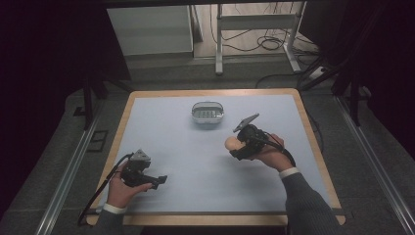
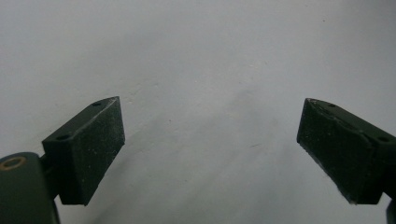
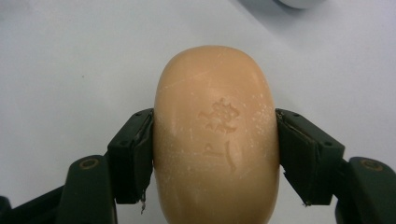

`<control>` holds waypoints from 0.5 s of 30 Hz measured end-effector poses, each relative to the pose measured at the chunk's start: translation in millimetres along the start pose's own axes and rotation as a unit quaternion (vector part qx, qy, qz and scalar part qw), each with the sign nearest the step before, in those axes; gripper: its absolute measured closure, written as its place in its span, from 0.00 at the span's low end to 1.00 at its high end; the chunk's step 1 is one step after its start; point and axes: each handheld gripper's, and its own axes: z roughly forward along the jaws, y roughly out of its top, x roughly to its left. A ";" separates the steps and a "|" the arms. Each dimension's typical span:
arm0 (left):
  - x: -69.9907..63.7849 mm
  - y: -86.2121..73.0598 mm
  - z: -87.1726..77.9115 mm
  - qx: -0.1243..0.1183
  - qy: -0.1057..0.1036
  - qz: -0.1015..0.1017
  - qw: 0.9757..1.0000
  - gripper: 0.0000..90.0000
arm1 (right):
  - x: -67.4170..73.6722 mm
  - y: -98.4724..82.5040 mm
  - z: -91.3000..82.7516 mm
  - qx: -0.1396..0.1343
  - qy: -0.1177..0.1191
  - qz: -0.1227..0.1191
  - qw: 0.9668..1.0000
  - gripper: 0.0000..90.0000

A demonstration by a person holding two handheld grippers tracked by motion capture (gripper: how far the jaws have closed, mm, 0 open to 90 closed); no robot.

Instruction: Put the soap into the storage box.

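An oval tan bar of soap [image 3: 215,135] with a stamped mark is clamped between the two black jaws of my right gripper [image 3: 215,154]. From above, the soap [image 1: 231,143] shows at the tip of the right gripper [image 1: 235,148], right of the table's middle and just below a white soap dish [image 1: 208,112]. My left gripper [image 1: 160,180] lies low at the front left, pointing right. Its jaws stand wide apart over bare pale tabletop in the left gripper view, and the left gripper [image 2: 210,149] holds nothing.
The pale blue table top [image 1: 195,161] has a wooden rim. The soap dish's edge [image 3: 299,3] shows at the top of the right gripper view. Beyond the table are a metal stand [image 1: 254,29], loose cables and dark floor.
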 end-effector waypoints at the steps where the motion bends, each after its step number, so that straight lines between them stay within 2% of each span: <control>1: -0.1 0.1 0.1 0.001 0.000 0.000 1.000 0.09 | -0.4 0.3 0.2 0.000 0.001 0.001 1.000 0.36; 15: -0.1 0.1 2.2 0.001 -0.002 -0.002 1.000 0.09 | -11.5 -0.1 2.1 -0.005 0.008 0.005 1.000 0.36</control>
